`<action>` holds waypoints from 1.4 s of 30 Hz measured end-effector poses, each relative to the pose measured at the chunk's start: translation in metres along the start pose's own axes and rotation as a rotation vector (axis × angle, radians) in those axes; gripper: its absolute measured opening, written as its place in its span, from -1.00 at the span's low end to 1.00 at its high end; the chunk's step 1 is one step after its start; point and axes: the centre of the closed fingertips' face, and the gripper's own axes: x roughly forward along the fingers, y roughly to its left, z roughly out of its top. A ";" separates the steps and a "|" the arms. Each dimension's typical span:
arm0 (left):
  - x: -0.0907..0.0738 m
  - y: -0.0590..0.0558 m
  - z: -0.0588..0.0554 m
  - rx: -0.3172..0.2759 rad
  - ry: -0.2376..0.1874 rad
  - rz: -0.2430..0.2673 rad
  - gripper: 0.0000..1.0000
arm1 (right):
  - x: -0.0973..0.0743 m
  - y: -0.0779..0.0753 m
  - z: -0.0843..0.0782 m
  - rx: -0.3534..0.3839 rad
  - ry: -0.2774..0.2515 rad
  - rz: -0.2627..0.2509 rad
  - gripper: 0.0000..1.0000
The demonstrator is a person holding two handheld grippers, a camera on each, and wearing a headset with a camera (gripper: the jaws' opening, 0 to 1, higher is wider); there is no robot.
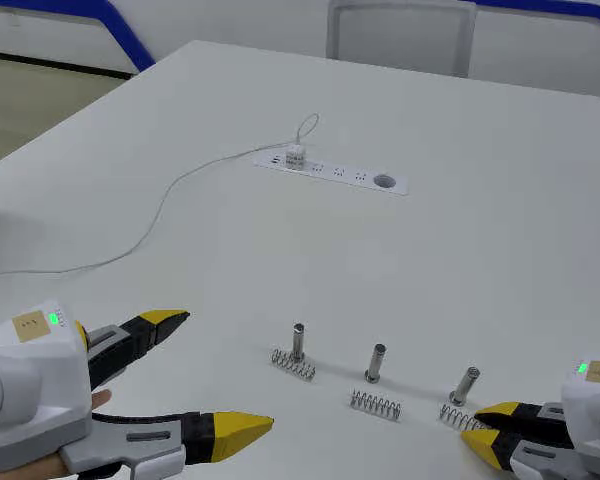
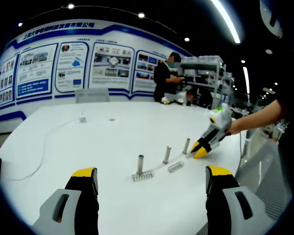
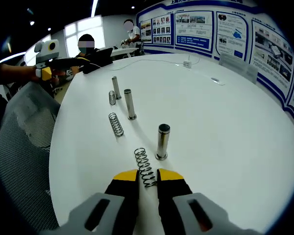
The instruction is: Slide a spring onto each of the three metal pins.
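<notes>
Three upright metal pins stand in a row on the white table. A spring lies flat in front of each: left spring, middle spring, right spring. My right gripper rests low at the right end of the row. In the right gripper view its jaws are almost together around the near end of the right spring, just before the nearest pin. My left gripper is wide open, left of the row and holding nothing.
A white power strip with a small plug and a thin cable lies mid-table, beyond the pins. A chair stands at the far edge. A person is at a bench in the background.
</notes>
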 end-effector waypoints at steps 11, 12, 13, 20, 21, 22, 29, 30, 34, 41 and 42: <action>0.000 0.000 0.001 0.002 0.001 0.001 0.86 | 0.001 0.003 0.000 -0.023 0.015 0.004 -0.77; 0.000 -0.001 0.001 0.003 0.002 -0.001 0.86 | 0.002 0.004 0.000 -0.022 0.016 0.004 -0.77; 0.000 -0.001 0.001 0.006 0.002 -0.002 0.86 | 0.002 0.004 0.000 -0.019 0.018 0.006 -0.77; 0.001 -0.003 -0.001 0.005 0.010 -0.016 0.86 | 0.005 0.001 0.003 -0.003 0.030 -0.012 -0.79; 0.001 -0.003 -0.001 0.009 0.013 -0.018 0.86 | 0.005 0.002 0.003 -0.005 0.031 -0.013 -0.79; 0.002 -0.004 -0.002 0.015 0.017 -0.019 0.86 | 0.005 0.001 0.003 -0.011 0.034 -0.016 -0.79; 0.002 -0.004 -0.004 0.028 0.028 -0.021 0.85 | -0.001 0.001 0.015 0.003 0.004 -0.015 -0.79; 0.002 -0.003 -0.004 0.028 0.030 -0.018 0.85 | -0.003 0.001 0.017 0.000 0.000 -0.018 -0.79; 0.002 -0.002 -0.004 0.028 0.027 -0.013 0.85 | -0.009 0.003 0.023 -0.010 -0.010 -0.014 -0.79; 0.002 -0.005 -0.001 0.045 0.025 -0.019 0.84 | -0.016 0.010 0.033 -0.050 -0.022 -0.007 -0.79; 0.002 -0.006 0.001 0.046 0.020 -0.020 0.84 | -0.017 0.011 0.036 -0.058 -0.024 -0.003 -0.79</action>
